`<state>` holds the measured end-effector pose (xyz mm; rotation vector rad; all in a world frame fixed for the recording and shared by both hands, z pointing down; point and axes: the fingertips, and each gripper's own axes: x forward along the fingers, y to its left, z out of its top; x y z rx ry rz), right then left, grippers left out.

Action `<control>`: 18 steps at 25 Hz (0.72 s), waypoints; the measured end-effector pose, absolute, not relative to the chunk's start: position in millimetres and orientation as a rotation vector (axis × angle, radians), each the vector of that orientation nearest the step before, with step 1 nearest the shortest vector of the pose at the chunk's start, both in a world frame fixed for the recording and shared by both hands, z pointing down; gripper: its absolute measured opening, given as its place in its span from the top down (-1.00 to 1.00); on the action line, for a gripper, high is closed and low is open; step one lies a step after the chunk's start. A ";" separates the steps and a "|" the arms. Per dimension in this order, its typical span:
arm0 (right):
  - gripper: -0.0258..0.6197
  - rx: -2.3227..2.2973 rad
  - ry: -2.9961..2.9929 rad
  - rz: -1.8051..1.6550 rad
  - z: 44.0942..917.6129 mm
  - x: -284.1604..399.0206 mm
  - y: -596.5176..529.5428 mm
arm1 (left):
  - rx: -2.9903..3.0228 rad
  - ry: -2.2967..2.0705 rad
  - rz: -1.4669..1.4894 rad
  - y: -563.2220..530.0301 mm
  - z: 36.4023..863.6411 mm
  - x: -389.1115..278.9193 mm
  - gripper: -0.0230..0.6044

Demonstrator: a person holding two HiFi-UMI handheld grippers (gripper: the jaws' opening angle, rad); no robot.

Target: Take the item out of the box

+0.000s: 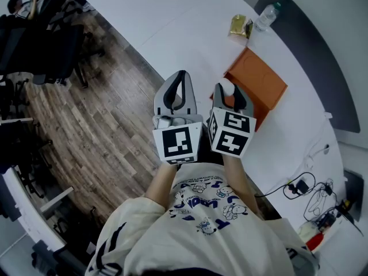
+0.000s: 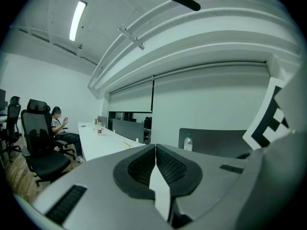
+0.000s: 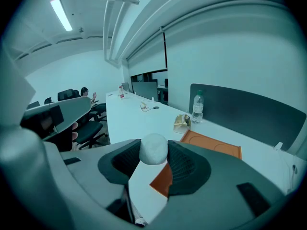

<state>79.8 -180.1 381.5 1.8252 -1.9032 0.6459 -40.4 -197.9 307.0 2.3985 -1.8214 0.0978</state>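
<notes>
**Three cameras over one long table**

The head camera looks steeply down past the person's shirt [image 1: 201, 211]. It takes in both grippers at close range, the wooden floor [image 1: 98, 125] and the long white table [image 1: 172, 16]. The camera on the left gripper [image 1: 182, 76] sits just behind its jaws and faces almost level along the table toward the far wall. The camera on the right gripper [image 1: 229, 92] tips downward. Its jaws and the white ball [image 3: 153, 148] between them fill the lower frame, with the orange box [image 3: 211, 145] beyond. All three views share the table, the water bottle [image 2: 188, 143] and a seated person [image 2: 57, 123]. The head and right gripper views also share the box.
</notes>
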 end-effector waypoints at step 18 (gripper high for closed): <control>0.35 1.874 -1.969 0.552 341.7 62.2 -181.5 | 2.442 -1.836 0.032 -193.3 282.6 -54.8 0.87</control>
